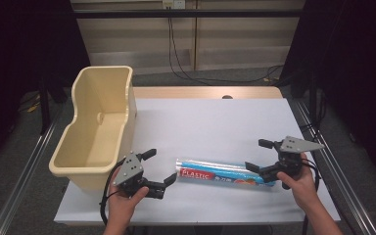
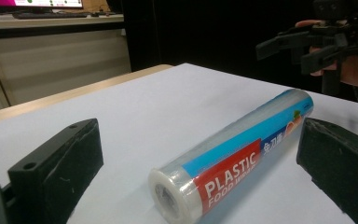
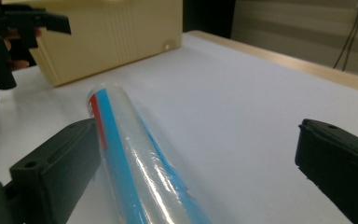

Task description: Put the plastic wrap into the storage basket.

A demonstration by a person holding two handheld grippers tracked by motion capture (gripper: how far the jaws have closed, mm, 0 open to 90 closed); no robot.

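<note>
Both tongs stand with jaws apart, the left gripper (image 1: pixel 157 168) at one end of the roll of plastic wrap (image 1: pixel 224 172), the right gripper (image 1: pixel 262 155) at the other — nothing clamped. Roll lies flat near the table's (image 1: pixel 215 122) front edge, right of the cream bin (image 1: pixel 98 127). It looks light, stiff, slick and likely to roll — best gripped mid-length or at both ends. White tabletop, dark room around

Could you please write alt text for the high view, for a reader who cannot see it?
A roll of plastic food wrap lies on a white table between two open hand-held grippers, the left hand-held gripper at its red-labelled end and the right hand-held gripper at the other. An empty cream plastic bin stands at the table's left.
</note>
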